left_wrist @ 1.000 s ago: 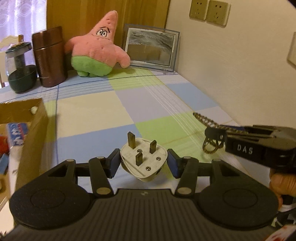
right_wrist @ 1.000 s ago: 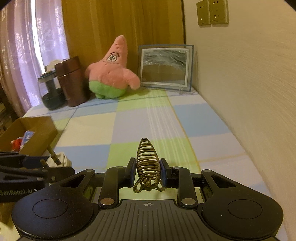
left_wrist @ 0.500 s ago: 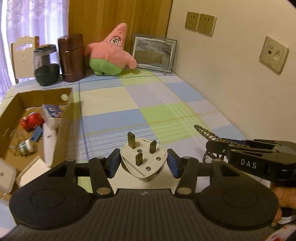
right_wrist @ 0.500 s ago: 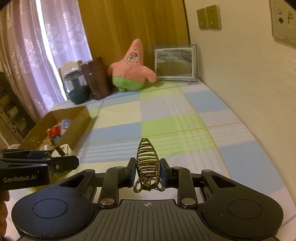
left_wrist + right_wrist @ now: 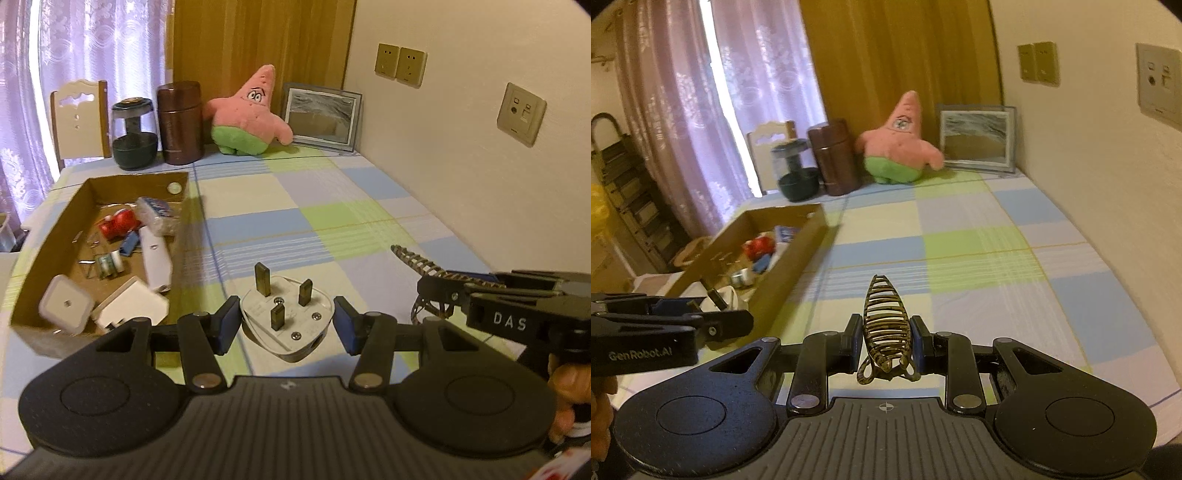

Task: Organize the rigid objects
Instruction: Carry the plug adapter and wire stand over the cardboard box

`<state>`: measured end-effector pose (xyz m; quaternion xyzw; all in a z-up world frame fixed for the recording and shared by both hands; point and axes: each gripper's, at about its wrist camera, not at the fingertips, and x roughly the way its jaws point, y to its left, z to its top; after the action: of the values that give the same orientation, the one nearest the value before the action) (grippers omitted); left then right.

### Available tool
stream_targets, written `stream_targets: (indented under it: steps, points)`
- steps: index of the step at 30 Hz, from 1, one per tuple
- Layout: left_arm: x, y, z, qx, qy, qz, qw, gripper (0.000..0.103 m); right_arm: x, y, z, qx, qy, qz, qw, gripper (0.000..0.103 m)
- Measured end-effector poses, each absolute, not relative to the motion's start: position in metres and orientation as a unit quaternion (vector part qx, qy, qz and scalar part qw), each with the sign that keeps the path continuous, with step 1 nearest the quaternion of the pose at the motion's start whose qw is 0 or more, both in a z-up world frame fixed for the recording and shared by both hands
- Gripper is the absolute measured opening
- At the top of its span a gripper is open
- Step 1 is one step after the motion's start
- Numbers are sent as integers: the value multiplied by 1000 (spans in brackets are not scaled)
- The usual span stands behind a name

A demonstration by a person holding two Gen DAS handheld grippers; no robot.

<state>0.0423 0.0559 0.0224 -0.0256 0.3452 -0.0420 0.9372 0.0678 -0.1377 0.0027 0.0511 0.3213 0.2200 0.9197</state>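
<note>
Above the checked tablecloth (image 5: 354, 218) — left hand-held gripper (image 5: 284, 325) clamps plug (image 5: 286, 319), right hand-held gripper (image 5: 886, 341) clamps hair claw (image 5: 885, 317).

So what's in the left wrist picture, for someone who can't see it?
The left claw grips a white three-pin plug above a checked tablecloth. A cardboard box of small items sits at left; the right claw holds a hair clip.

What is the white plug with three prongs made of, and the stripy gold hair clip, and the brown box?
The white three-pin plug looks like smooth hard plastic with dull metal pins and small screws. The striped gold-and-brown hair claw has thin glossy bars, so plastic or lacquered metal; hard to say. The open brown box looks like matte cardboard, with thin folded walls.
</note>
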Motion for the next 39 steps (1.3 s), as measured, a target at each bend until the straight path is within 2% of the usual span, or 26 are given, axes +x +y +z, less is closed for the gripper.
stream_targets:
  steps: [19, 39]
  points:
    - [-22, 159, 36, -32, 339, 37, 940, 49, 35, -27, 16, 12, 316, 342, 885, 23]
    - [13, 241, 30, -22, 343, 59, 937, 49, 72, 55, 8, 8, 319, 364, 875, 23]
